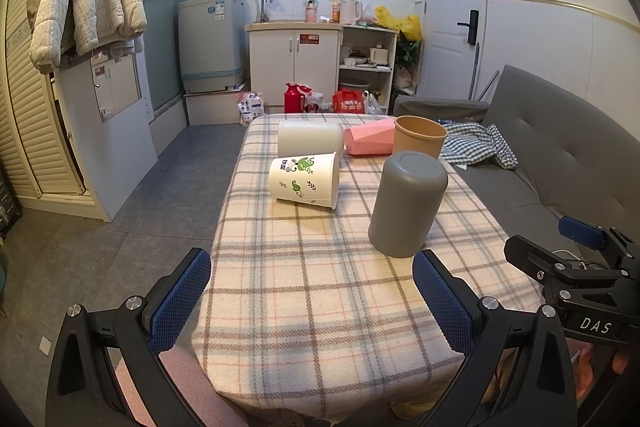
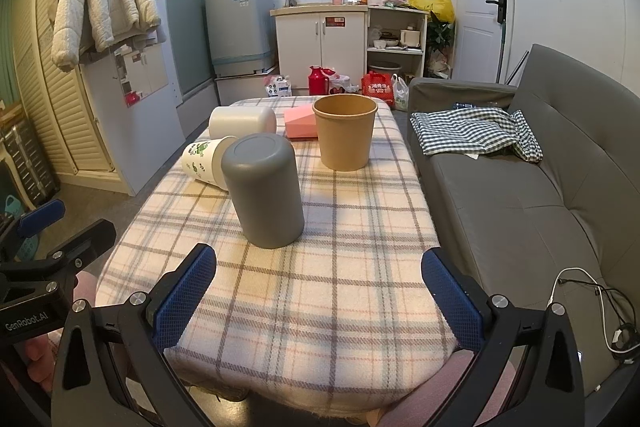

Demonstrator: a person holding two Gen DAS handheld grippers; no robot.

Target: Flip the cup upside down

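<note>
A grey cup (image 1: 408, 203) (image 2: 262, 189) stands upside down on the plaid-covered table (image 1: 320, 299) (image 2: 320, 291). A brown paper cup (image 1: 419, 139) (image 2: 345, 133) stands upright, mouth up, behind it. A white cup with green print (image 1: 305, 179) (image 2: 202, 161) lies on its side. A plain white cup (image 1: 310, 138) (image 2: 242, 122) lies on its side further back. My left gripper (image 1: 312, 301) is open and empty near the table's front edge. My right gripper (image 2: 319, 297) is open and empty, just in front of the grey cup.
A pink box (image 1: 370, 138) (image 2: 301, 123) lies at the back of the table. A grey sofa (image 2: 520, 187) with a checked cloth (image 2: 476, 135) stands to the right. Kitchen cabinets (image 1: 296, 61) and floor clutter are beyond. The right gripper's body (image 1: 580, 267) shows at the left wrist view's right edge.
</note>
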